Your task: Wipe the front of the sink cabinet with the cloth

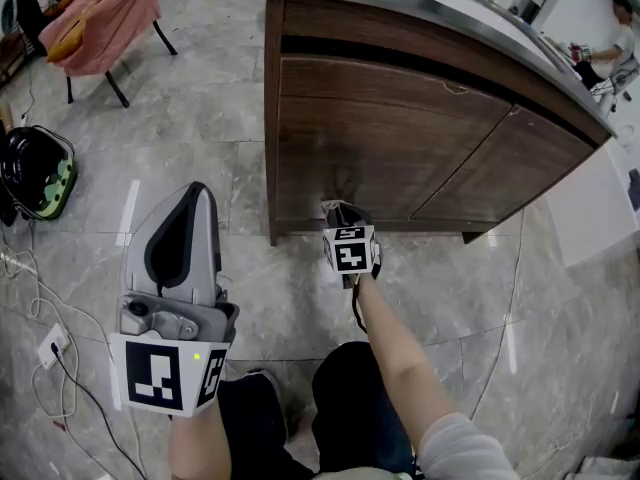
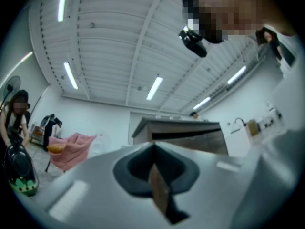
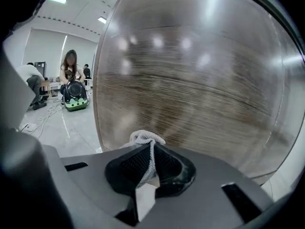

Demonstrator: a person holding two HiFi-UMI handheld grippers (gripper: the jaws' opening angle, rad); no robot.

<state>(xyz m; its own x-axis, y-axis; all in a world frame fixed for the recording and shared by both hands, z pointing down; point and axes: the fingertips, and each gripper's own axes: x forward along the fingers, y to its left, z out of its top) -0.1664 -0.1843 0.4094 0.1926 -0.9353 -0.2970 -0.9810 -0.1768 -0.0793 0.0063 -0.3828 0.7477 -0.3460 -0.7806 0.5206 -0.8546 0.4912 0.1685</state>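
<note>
The dark wooden sink cabinet (image 1: 400,138) stands ahead, and its front (image 3: 200,80) fills the right gripper view. My right gripper (image 1: 340,211) is low against the left door, near the bottom edge. It is shut on a white knitted cloth (image 3: 144,139), which bunches out past the tips and sits close to the wood. My left gripper (image 1: 197,192) is held off to the left over the floor, away from the cabinet. It is shut with nothing in it (image 2: 153,151), and the cabinet (image 2: 188,132) shows far off in its view.
A chair draped in pink fabric (image 1: 105,18) stands at the back left. A black and green device (image 1: 35,173) lies on the floor at the left, with cables and a socket (image 1: 50,343) nearer me. A white unit (image 1: 600,208) stands right of the cabinet. People are in the background.
</note>
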